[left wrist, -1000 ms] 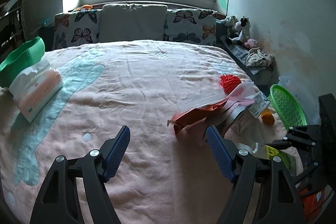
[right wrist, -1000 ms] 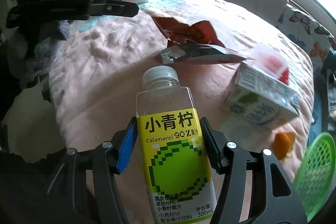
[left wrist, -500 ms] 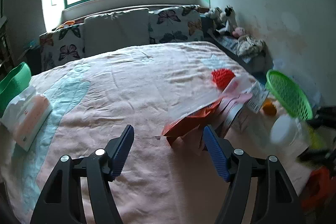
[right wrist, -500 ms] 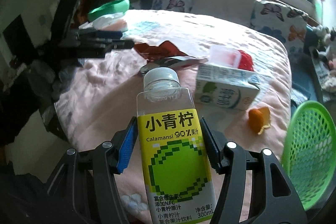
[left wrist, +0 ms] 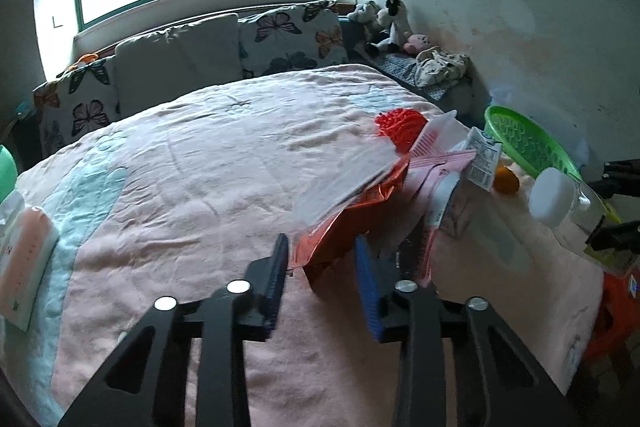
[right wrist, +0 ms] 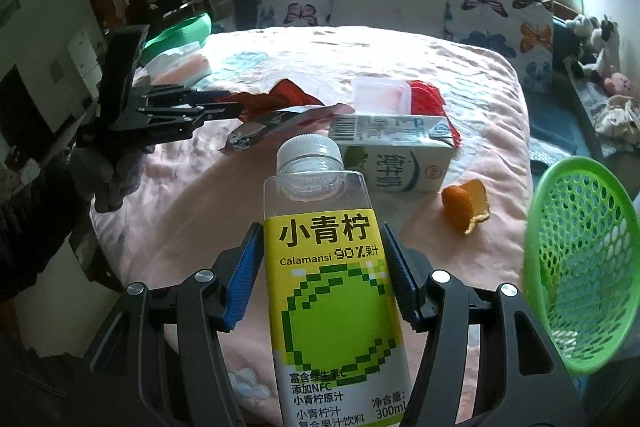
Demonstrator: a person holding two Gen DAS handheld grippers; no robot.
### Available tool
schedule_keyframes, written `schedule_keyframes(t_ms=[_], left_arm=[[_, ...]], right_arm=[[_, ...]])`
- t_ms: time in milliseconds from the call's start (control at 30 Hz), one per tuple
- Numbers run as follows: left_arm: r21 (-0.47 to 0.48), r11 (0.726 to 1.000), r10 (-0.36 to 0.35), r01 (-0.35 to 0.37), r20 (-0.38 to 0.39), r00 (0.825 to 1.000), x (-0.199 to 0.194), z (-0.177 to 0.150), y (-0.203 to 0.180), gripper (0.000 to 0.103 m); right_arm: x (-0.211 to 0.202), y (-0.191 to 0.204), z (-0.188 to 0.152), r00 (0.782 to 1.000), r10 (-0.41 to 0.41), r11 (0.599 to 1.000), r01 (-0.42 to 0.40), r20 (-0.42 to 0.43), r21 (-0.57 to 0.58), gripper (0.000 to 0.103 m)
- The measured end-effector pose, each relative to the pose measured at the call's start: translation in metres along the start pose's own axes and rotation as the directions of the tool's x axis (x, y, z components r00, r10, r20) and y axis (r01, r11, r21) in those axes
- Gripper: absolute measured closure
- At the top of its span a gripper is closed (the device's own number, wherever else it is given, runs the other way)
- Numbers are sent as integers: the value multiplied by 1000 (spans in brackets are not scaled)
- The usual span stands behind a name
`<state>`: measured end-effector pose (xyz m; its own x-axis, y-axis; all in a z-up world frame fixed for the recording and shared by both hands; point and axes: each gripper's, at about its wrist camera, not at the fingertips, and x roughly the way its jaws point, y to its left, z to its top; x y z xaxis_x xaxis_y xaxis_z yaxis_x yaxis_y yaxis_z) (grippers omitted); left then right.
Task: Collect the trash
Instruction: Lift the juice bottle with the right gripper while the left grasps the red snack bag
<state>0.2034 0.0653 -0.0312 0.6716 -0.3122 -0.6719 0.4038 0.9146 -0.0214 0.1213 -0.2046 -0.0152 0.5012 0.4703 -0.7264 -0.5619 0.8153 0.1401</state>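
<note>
My right gripper [right wrist: 324, 269] is shut on an empty juice bottle [right wrist: 332, 267] with a yellow-green label, held above the bed's corner; the bottle also shows in the left wrist view [left wrist: 568, 203]. A green mesh basket [right wrist: 580, 267] stands just to its right. My left gripper [left wrist: 322, 267] is open, its fingers either side of the tip of a red snack wrapper [left wrist: 352, 223]. On the pink bed lie a milk carton [right wrist: 396, 155], an orange peel [right wrist: 466, 205], a clear plastic tray [right wrist: 380, 97], a red mesh ball [right wrist: 430, 99] and a silver wrapper [right wrist: 264, 125].
A tissue pack [left wrist: 22, 267] lies at the bed's left side beside a green bowl [right wrist: 180, 31]. Butterfly pillows [left wrist: 288, 35] line the headboard under the window. Soft toys [left wrist: 390, 23] sit by the wall. An orange stool [left wrist: 616, 319] stands beyond the bed corner.
My left gripper has moved forward and right until its fingers straddle the red wrapper, narrowing somewhat. My right gripper has swung right with the bottle, bringing the green basket close beside it.
</note>
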Motion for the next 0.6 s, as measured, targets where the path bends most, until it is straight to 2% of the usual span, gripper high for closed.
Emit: schedule_keyframes(t_ms=[233,600], left_arm=[[-2,1000,22,-22,36,999,-15,-3,-10,93],[14,999,47,-48,72,996,-63,4,-33,97]], right_arm=[[-5,-6,-4,1000,-5,999,5,19,34,44],[-33,-22,-16,996,-26,996,17,88,93,44]])
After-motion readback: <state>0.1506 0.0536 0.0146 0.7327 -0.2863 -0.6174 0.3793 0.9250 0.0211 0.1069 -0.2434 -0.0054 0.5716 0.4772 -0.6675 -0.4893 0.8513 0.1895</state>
